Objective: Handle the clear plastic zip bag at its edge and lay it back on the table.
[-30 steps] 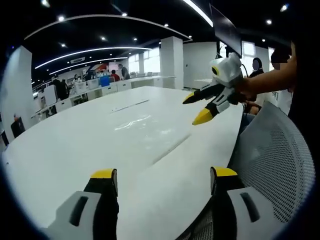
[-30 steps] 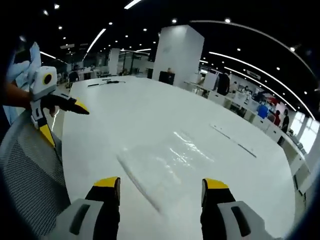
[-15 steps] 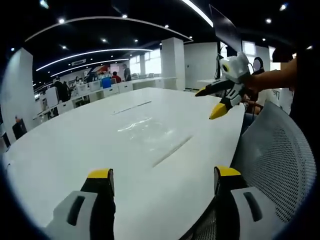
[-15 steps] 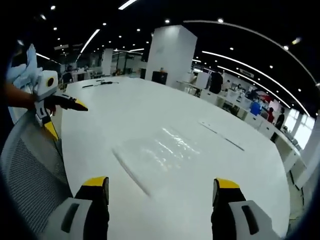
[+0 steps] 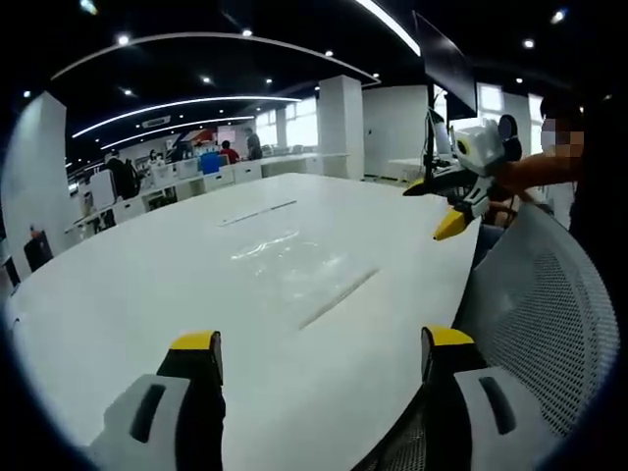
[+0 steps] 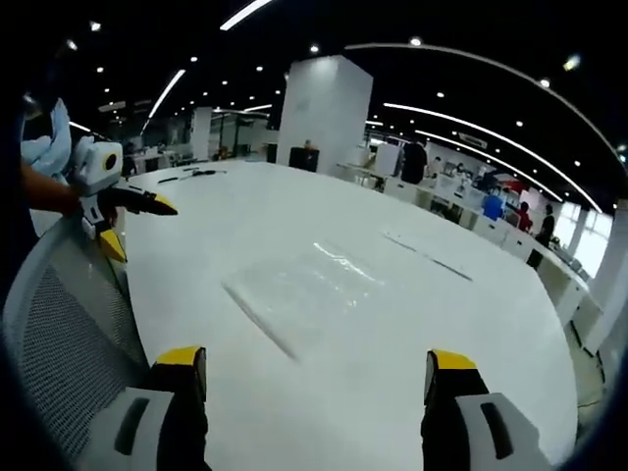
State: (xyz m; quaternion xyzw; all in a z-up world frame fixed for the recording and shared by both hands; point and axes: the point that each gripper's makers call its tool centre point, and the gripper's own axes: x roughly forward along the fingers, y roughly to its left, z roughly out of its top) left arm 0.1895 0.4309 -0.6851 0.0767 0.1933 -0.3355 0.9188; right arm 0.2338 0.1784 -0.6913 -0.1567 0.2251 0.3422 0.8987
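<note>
The clear plastic zip bag (image 5: 299, 272) lies flat on the white table (image 5: 147, 294), its zip edge a dark line nearest the table's rim. In the right gripper view the same bag (image 6: 294, 292) rests ahead of the jaws. My left gripper (image 5: 319, 345) is open above the table's near edge, nothing between its yellow-tipped jaws. My right gripper (image 6: 314, 358) is open too, held back from the bag. Seen from the left gripper view, the right gripper (image 5: 446, 208) hangs open at the far right, off the table's edge. The left gripper (image 6: 132, 224) appears at the left of the right gripper view, open.
A grey mesh chair back (image 5: 535, 314) stands against the table's edge, and the chair back (image 6: 59, 334) also sits low left in the right gripper view. A white pillar (image 6: 319, 113) rises behind the table. People and desks (image 5: 186, 167) line the room's far side.
Both grippers have drawn back from the table. The right gripper has moved away from the bag towards the chair. The bag lies still.
</note>
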